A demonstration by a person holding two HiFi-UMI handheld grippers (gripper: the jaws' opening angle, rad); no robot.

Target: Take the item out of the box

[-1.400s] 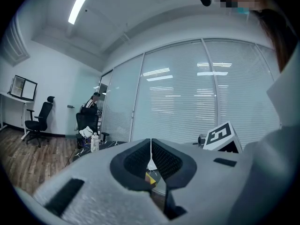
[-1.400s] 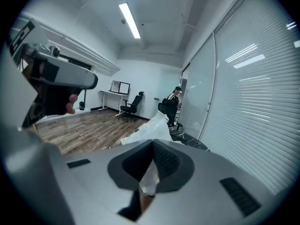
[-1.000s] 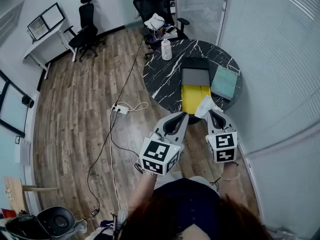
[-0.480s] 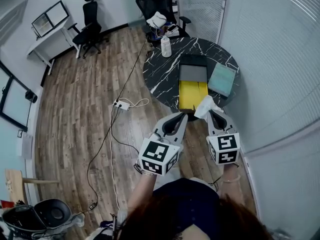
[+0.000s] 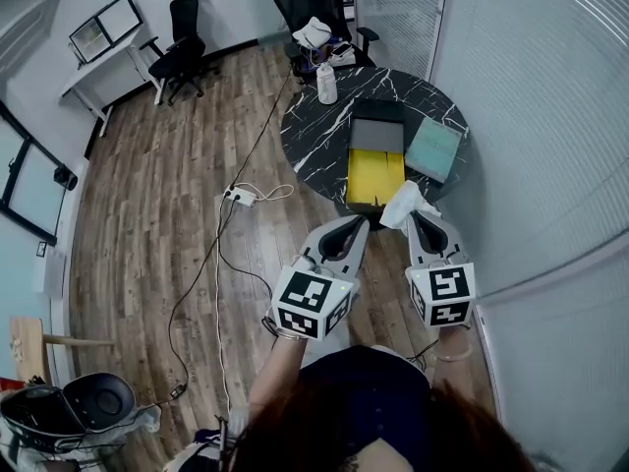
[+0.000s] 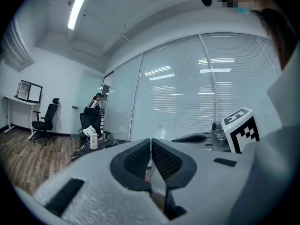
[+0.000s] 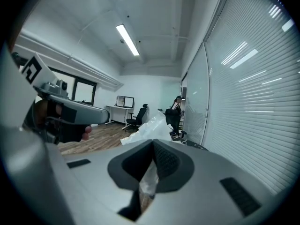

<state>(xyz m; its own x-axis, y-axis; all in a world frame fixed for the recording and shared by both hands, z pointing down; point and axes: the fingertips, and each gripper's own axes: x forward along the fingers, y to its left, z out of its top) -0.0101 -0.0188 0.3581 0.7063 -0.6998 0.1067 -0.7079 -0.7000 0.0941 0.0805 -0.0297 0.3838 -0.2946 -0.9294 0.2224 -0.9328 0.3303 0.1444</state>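
Note:
An open box (image 5: 374,179) with a yellow inside and a grey flap lies on the round black marble table (image 5: 319,141), at its near edge. My right gripper (image 5: 419,218) hangs just short of the table, shut on a crumpled white plastic bag (image 5: 404,205). In the right gripper view the bag (image 7: 151,125) sticks up from between the closed jaws of the gripper (image 7: 152,149). My left gripper (image 5: 358,224) is beside it, shut, with nothing held. In its own view the left gripper (image 6: 150,146) has its pads pressed together.
A teal flat pad (image 5: 433,148) lies right of the box. A white bottle (image 5: 325,85) stands at the table's far edge. Office chairs (image 5: 311,8) stand behind. A power strip and cables (image 5: 239,196) run over the wood floor. A glass wall with blinds (image 5: 531,116) is at right.
Both grippers keep the same pose and the bag stays in the right one. The view has drifted, so the table and box sit slightly higher in the picture.

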